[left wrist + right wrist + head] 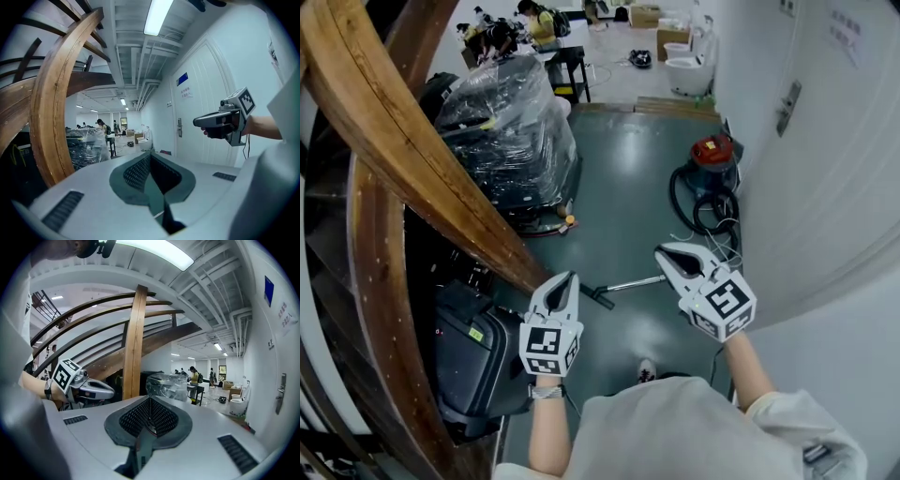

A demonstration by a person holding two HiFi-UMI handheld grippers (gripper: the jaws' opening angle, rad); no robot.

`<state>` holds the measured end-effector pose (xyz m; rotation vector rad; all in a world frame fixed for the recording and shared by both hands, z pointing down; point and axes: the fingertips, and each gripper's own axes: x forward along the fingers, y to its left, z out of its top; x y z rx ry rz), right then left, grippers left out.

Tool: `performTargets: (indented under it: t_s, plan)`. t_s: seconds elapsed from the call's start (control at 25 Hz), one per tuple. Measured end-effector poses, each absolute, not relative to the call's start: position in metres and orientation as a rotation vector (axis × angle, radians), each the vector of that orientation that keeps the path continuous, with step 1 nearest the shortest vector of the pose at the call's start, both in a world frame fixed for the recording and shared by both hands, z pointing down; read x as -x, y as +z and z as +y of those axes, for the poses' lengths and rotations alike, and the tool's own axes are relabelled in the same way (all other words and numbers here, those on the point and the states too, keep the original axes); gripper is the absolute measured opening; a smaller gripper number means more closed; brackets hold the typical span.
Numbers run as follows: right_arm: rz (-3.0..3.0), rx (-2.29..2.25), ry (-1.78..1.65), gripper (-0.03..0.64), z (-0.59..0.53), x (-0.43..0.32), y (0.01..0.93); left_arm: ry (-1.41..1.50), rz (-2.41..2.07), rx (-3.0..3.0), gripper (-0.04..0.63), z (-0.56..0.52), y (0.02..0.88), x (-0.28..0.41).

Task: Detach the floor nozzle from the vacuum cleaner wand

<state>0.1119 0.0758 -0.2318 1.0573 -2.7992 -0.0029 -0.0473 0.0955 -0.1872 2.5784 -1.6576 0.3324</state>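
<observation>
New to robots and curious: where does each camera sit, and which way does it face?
Head view: on the person's head, facing steeply down at the silver vacuum wand; shows left gripper, right gripper, forearms.
Left gripper view: on the left gripper, facing down the hall over its shut jaws; shows the right gripper.
Right gripper view: on the right gripper, same direction; shows the left gripper.
All share the plastic-wrapped black bundle.
</observation>
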Motion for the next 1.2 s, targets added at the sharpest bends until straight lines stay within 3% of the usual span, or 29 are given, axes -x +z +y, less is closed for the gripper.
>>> performTargets:
  t_s: [0.6, 1.2]
  plan:
    - [-2.785, -1.058, 0.013, 0.029, 0.029, -0.124, -0.229, 0.382, -1.636, -2.591, -0.002, 0.051, -0.182, 0.029]
    - [-2.769, -1.119, 0.038, 0.029, -0.071, -0.103, -0.205, 0.444, -1.628, -2.637, -0.002, -0.069, -0.156, 0.054]
